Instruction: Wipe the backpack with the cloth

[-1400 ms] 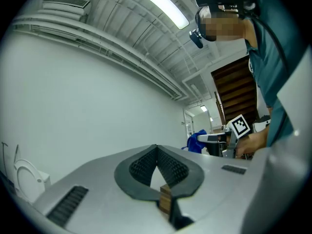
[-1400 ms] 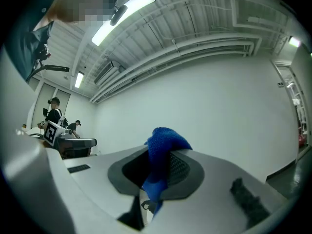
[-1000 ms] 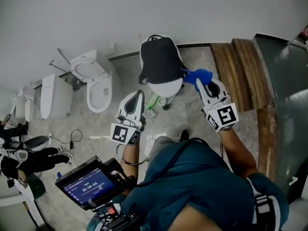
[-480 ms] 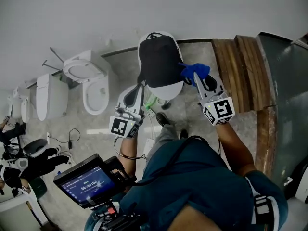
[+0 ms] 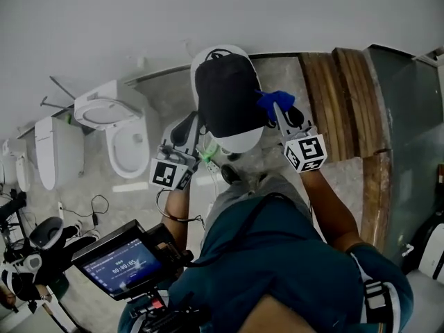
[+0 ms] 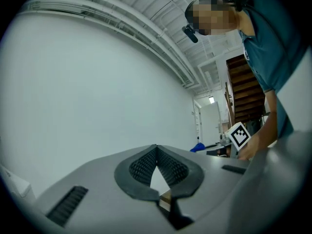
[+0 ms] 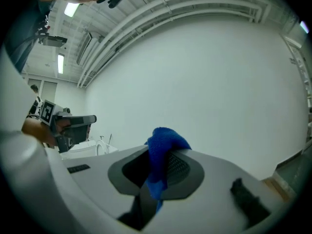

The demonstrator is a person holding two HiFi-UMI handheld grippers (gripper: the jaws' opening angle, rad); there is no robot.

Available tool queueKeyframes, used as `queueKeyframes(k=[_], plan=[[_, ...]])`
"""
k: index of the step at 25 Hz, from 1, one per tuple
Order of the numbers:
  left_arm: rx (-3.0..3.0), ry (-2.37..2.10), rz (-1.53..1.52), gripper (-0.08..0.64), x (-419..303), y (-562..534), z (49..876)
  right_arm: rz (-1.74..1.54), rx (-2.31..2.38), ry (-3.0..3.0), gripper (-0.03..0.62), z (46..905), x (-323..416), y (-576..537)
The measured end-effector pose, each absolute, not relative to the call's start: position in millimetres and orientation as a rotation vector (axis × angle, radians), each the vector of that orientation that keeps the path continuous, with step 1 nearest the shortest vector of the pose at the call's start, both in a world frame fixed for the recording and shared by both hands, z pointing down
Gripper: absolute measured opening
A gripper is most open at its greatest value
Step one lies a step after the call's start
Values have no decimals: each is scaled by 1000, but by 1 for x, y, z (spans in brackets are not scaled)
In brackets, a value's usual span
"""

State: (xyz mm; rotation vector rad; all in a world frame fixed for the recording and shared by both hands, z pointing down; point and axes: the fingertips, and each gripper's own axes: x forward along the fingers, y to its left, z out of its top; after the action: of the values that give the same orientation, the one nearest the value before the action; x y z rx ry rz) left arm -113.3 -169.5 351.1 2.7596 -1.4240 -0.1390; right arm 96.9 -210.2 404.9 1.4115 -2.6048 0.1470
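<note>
The backpack [image 5: 229, 92] is black and the cloth [image 7: 163, 138] bright blue. The left gripper [image 6: 156, 147] and right gripper [image 7: 160, 152] are light grey with dark ribbed pads [image 6: 141, 165]; their cubes [image 5: 305, 152] bear black-and-white square markers. The toilet [image 5: 114, 127] is white, the planks [image 5: 340, 96] brown, the shirt [image 5: 277, 255] teal.

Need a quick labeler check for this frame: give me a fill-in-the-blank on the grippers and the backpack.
1. The right gripper is shut on a ___ cloth.
2. The left gripper has its jaws ___, with nothing between them.
3. In the head view, the ___ backpack sits between the two grippers.
Missing words: blue; shut; black.
</note>
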Motion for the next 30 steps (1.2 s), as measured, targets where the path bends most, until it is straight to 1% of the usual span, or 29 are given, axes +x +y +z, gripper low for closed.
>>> queueKeyframes(k=[4,10,16,20,25,30], plan=[[2742,-1383,-105,5,-130,-218,378,230,1413,-2544,51,458,90,-263],[2687,-1368,-31,5,-122,-257,411,455,1459,-2390,51,571,118,-315],[2617,-1370,0,5,-113,-296,458,834,1464,-2157,51,727,153,-342],[2568,-1377,8,5,-116,-306,487,1139,1440,-2043,51,800,161,-333],[2521,-1402,18,4,-123,-313,511,1431,1263,-2067,51,839,137,-332],[2473,-1450,9,5,-131,-311,525,1465,1229,-2157,51,837,123,-380]])
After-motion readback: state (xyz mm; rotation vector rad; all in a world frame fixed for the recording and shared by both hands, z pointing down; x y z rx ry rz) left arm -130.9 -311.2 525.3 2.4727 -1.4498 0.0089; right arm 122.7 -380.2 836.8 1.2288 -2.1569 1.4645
